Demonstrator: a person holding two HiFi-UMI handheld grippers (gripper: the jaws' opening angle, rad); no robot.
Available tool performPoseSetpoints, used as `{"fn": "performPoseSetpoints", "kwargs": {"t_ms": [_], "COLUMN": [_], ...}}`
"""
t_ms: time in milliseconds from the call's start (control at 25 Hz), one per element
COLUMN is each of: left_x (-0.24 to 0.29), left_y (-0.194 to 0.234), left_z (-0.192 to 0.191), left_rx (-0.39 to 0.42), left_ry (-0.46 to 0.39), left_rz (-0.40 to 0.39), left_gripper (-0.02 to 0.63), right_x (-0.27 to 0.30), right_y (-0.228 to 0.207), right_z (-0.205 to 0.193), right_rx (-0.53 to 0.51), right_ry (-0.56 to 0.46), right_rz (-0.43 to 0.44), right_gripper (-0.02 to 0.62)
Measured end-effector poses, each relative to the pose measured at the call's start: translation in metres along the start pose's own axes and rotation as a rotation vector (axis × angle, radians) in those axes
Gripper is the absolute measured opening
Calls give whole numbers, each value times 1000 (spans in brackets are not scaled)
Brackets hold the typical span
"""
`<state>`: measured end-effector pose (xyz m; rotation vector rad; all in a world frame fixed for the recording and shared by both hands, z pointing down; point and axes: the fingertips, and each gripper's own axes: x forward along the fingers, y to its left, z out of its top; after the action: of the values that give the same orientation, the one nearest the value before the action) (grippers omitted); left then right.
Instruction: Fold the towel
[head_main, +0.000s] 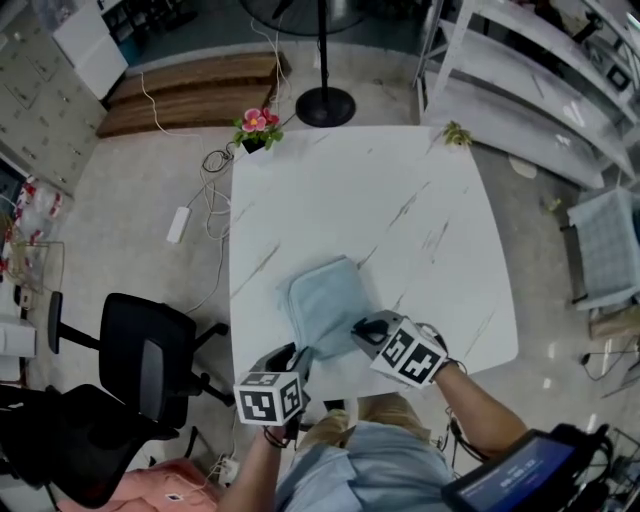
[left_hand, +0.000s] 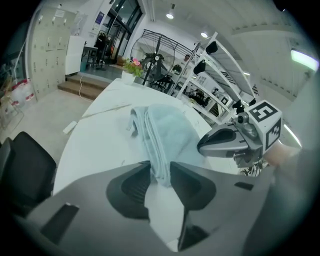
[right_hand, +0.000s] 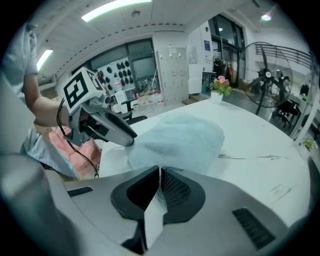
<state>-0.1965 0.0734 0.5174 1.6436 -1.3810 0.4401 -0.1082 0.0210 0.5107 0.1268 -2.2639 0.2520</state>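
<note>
Table (head_main: 400, 200): white, marble-patterned, bare over most of its top. A small pot of pink flowers (head_main: 256, 128) stands at its far left corner.

Towel (head_main: 325, 300): pale blue, already folded into a rough square. It lies flat on the table near the near edge, a little left of the middle. Its stacked layers show along the left side in my left gripper view.

Left gripper (left_hand: 160, 172): I hold it at the towel's near left corner, pointing steeply down. The jaws stand partly apart. The thick folded edge of the towel fills the gap between them, and both pads lie against the cloth.

Right gripper (right_hand: 160, 172): I hold it at the towel's near right corner, also angled down. The jaws are pressed almost together, leaving only a narrow slit. The towel's edge runs into their tips, and a thin pale strip shows in the slit.

The two grippers sit close together, one at either end of the towel's near edge. Each shows in the other's view.

Off the table: a black office chair (head_main: 145, 360) stands on the floor beside the table's near left corner.
</note>
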Motion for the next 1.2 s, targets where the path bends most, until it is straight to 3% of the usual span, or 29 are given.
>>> {"fn": "performPoseSetpoints", "kwargs": {"t_ms": [160,320,560,720,920,1200], "left_x": [-35,-86,-188,-239,-259,-245], "left_y": [3,-12,-70,-107,-127,-125], "left_z": [10,67,188,222,222,206], "left_rx": [19,93,297,399,411,408], "left_ry": [-72,-279,-688,-852,-946,-933], "left_rz": [9,30,33,68,86,125], "left_gripper": [130,115,95,85,22,14], "right_x": [-41,-94,-187,-236,-264,-270], "right_y": [-10,-17,-3,18,31,28], "right_z": [28,81,187,224,231,208], "right_rx": [83,118,-7,-86,-110,-59], "right_ry": [-154,-349,-660,-795,-882,-887], "right_rz": [-105,-231,-436,-552,-650,-686], "right_gripper": [30,29,29,25,15,14]}}
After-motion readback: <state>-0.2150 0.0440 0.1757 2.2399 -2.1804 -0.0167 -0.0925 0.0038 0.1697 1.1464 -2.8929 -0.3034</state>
